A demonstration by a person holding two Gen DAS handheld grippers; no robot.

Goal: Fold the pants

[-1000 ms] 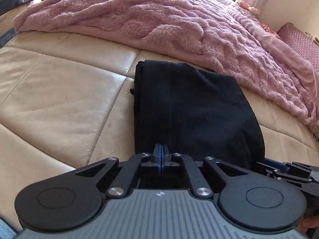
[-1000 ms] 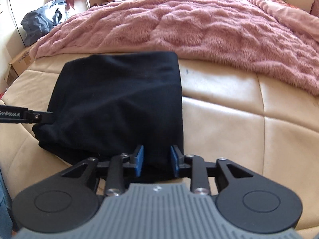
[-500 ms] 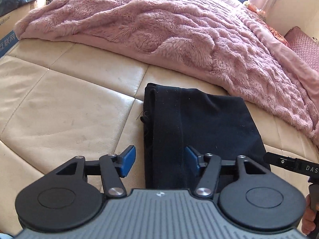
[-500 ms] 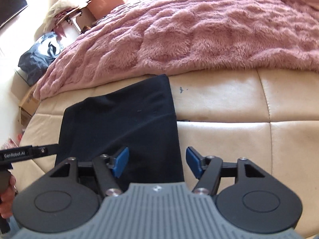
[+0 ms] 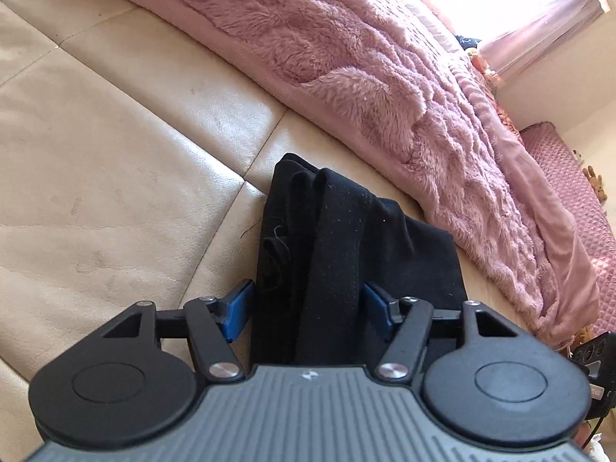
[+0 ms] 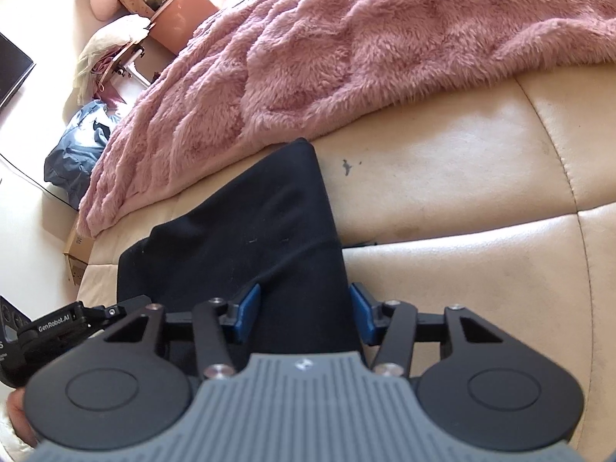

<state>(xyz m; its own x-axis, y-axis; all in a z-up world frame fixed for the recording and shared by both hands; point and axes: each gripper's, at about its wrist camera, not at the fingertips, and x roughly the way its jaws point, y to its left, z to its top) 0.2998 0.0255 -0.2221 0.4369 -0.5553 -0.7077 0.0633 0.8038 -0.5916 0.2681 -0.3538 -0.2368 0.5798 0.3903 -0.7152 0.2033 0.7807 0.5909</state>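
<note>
The black pants [image 5: 346,246] lie folded into a compact stack on the cream leather cushions [image 5: 115,161], low and central in both frames, beside the pink blanket [image 5: 365,61]. The left view shows the layered edges with loose threads; the right view shows a smooth top panel and a straight side edge. The left gripper [image 5: 306,310], its jaws just opened further, straddles the stack spread wide. The right gripper [image 6: 304,313], jaws just narrowing, brackets the pants' edge; whether its pads press the cloth cannot be told.
</note>
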